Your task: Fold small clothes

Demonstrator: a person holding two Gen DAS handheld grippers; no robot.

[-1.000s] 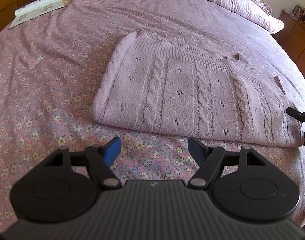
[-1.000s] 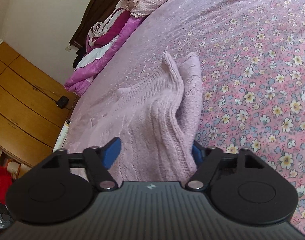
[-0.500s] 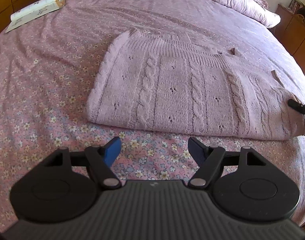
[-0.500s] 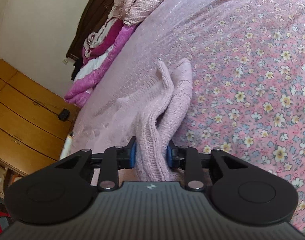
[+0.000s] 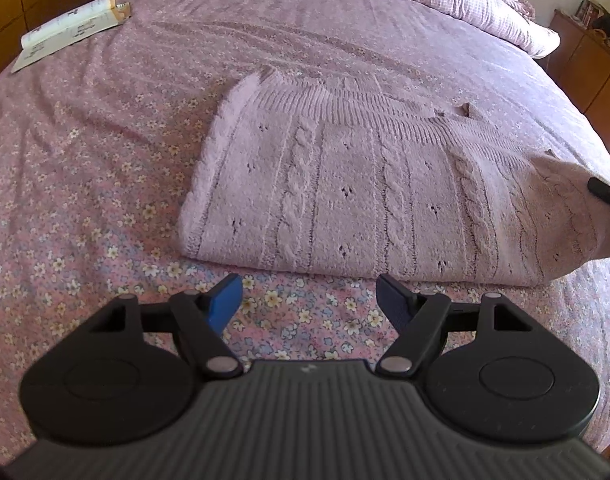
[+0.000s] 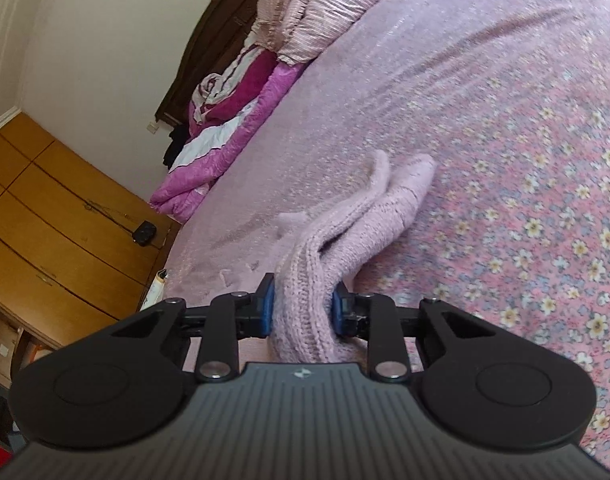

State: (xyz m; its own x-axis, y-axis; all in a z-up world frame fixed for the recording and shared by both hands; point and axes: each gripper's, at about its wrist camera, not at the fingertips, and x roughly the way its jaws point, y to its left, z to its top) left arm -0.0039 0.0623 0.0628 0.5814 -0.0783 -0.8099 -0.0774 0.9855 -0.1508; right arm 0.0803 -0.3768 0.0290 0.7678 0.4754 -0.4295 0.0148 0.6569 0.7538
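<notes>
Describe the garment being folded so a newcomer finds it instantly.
On the bed with the floral pink sheet, look mid-bed, short of the pillows. The sweater lies there folded into a rectangle. It is the only pale lilac cable-knit, and the right tool pinches one end.

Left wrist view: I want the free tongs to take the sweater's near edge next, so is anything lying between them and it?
Nothing visible. Only bare floral bedsheet lies between the open left tongs and the sweater. The booklet lies far off at the bed's far left corner.

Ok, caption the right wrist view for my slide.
Right tool pinching the folded pale pink cable-knit sweater on the floral bedsheet.
</notes>
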